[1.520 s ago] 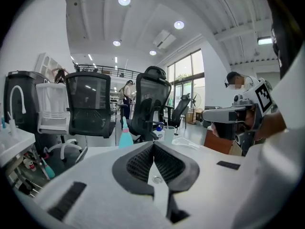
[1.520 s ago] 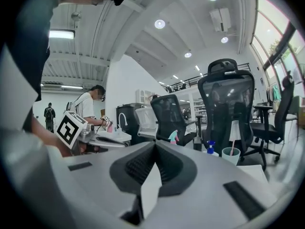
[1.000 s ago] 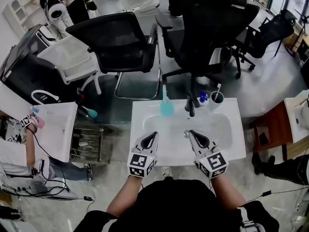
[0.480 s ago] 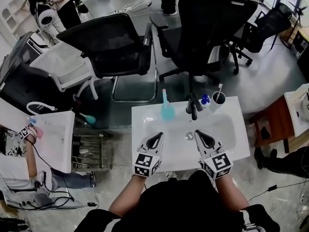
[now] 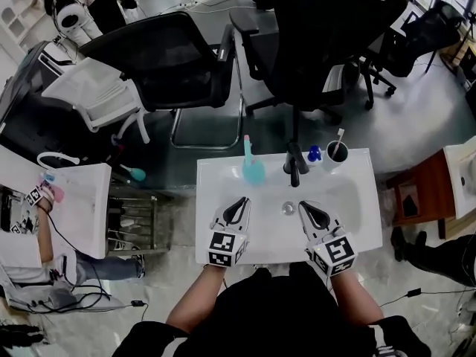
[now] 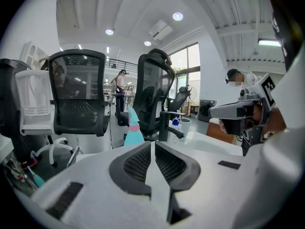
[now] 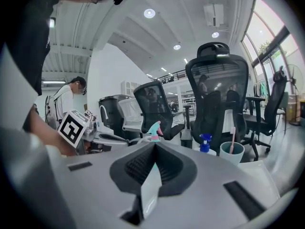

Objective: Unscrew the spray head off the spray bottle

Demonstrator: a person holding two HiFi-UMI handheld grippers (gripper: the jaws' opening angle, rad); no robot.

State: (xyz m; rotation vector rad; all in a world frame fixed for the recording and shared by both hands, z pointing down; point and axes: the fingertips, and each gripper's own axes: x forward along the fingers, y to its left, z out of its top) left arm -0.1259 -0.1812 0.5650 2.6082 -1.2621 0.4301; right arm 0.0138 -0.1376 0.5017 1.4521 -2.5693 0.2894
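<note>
The left gripper (image 6: 152,146) had its two ribbed pads drawn together with only a hairline seam between them and nothing caught there. The right gripper (image 7: 155,145) was closed the same way, pads meeting and empty. Both hovered over the near half of the white washbasin (image 5: 216,181), the left one toward the basin's left side and the right one toward its right, tips pointing at the basin's back edge. The basin's drain (image 5: 288,208) lay between the two sets of tips. Neither gripper touched the teal spray bottle (image 5: 253,167), which stood upright on the basin's back rim, left of centre, its pink-collared spray head in place. A black faucet (image 5: 295,166) rose from the middle of the same back rim, just right of the bottle. Further right along that rim stood a small blue-topped bottle (image 5: 313,153) and a cup (image 5: 333,155) holding a toothbrush. Black mesh office chairs (image 5: 175,62) stood on the floor beyond the basin's back edge.
</note>
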